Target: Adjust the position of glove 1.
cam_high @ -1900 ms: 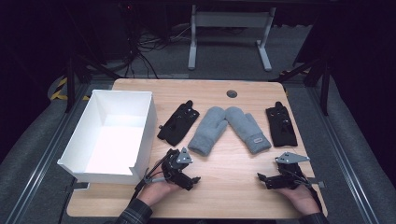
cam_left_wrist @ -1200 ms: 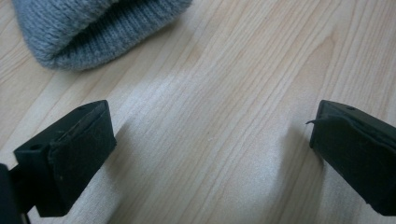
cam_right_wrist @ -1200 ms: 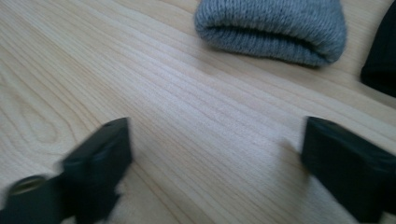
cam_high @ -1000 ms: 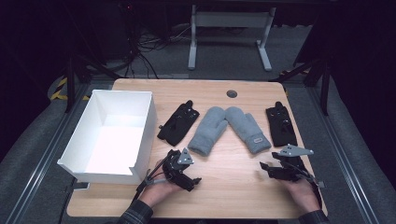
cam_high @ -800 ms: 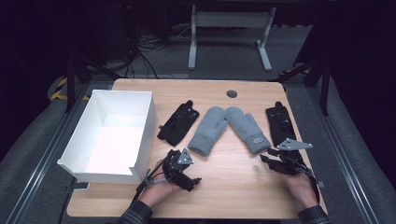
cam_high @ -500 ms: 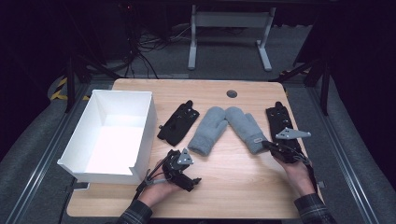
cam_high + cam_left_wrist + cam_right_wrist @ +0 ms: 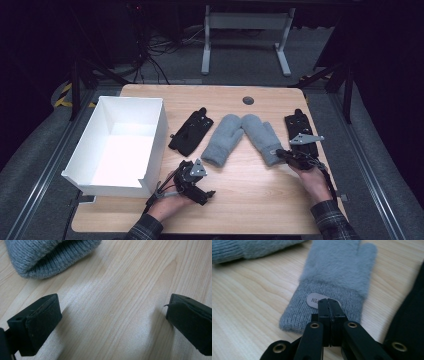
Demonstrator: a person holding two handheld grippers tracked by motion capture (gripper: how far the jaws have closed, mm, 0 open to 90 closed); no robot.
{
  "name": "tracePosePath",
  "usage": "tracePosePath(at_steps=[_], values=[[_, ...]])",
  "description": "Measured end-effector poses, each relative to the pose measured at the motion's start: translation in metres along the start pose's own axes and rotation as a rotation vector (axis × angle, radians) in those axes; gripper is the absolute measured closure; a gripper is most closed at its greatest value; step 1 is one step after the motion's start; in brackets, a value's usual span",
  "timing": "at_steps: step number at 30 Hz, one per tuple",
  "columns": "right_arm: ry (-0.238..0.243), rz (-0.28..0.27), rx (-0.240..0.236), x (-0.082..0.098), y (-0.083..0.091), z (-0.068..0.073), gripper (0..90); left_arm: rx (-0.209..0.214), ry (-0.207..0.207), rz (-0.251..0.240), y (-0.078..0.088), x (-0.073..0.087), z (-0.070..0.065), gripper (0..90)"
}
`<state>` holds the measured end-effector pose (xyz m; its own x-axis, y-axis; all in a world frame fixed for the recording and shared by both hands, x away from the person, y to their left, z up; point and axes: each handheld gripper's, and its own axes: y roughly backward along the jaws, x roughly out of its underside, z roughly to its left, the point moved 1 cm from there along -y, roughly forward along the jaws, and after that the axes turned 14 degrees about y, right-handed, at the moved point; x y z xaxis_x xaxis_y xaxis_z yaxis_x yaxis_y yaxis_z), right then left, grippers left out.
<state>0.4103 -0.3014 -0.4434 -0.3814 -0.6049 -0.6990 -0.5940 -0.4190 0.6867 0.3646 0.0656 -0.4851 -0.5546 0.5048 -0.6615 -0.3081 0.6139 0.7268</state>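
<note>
Two grey mittens lie mid-table with their tips touching: the left mitten [image 7: 222,140] and the right mitten [image 7: 260,136]. My right gripper [image 7: 279,152] sits at the right mitten's cuff. In the right gripper view its jaws [image 7: 328,302] are pressed together over the cuff's white label, on the mitten [image 7: 337,267], and I see no fabric between them. My left gripper [image 7: 207,196] rests near the front edge, jaws wide open [image 7: 112,322] on bare wood, with the left mitten's cuff [image 7: 47,255] just beyond them.
A black glove [image 7: 191,132] lies left of the mittens and another [image 7: 300,131] right of them, close beside my right gripper [image 7: 409,322]. An open white box [image 7: 155,135] stands at the table's left. A round grommet [image 7: 248,100] is near the far edge.
My right gripper has moved from near the front edge forward and left to the right mitten's cuff. The left gripper has stayed put.
</note>
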Motion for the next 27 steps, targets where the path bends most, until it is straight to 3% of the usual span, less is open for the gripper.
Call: tracePosePath(at_steps=[6, 27], values=[[0.051, -0.003, -0.076, -0.010, -0.004, 0.020, 90.0, 0.000, 0.002, 0.001, 0.000, 0.000, 0.000, 0.2], [0.184, -0.031, -0.263, -0.038, -0.016, 0.075, 90.0, -0.001, 0.005, -0.001, 0.000, 0.001, 0.000, 0.2]])
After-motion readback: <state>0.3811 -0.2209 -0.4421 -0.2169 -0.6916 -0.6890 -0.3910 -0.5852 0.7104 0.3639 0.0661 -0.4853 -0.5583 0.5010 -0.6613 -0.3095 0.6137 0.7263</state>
